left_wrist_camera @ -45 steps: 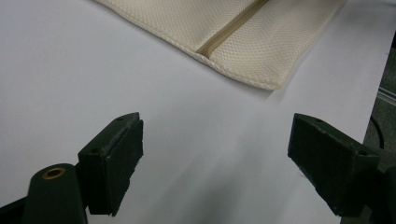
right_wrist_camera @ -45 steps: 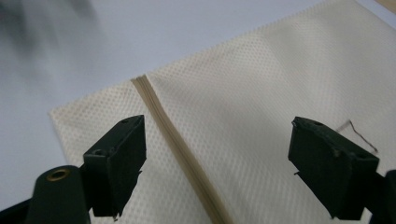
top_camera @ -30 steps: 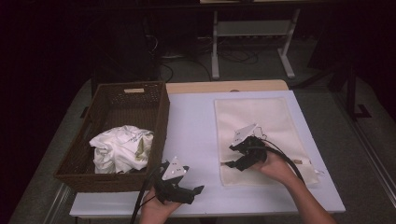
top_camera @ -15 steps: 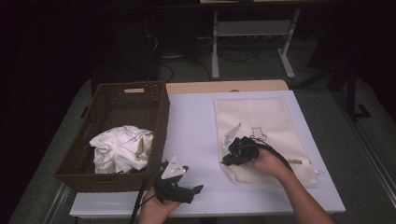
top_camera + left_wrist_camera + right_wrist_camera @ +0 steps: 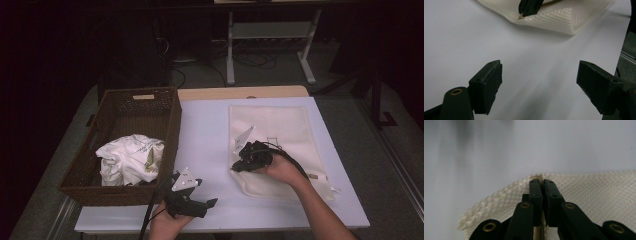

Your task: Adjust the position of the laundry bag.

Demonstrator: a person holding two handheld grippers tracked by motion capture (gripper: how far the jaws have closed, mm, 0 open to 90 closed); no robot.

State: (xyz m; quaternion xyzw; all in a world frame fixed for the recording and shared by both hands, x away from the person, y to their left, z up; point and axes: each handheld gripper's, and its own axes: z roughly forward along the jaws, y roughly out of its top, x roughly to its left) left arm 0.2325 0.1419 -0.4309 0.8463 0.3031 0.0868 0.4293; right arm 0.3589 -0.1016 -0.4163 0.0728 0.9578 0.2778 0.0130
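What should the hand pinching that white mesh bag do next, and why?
Probably lift the pinched edge a little. The right gripper has just closed on the mesh bag at its zipper edge, while the left gripper waits open over the table.

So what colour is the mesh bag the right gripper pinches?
Cream mesh bag; clearest in the right gripper view.

From the high view we look forward and down over the whole table [image 5: 210, 130]. The left gripper view sits low, facing across the tabletop toward the mesh bag [image 5: 564, 17]. The right gripper view is pressed close against that bag, which all three views share.
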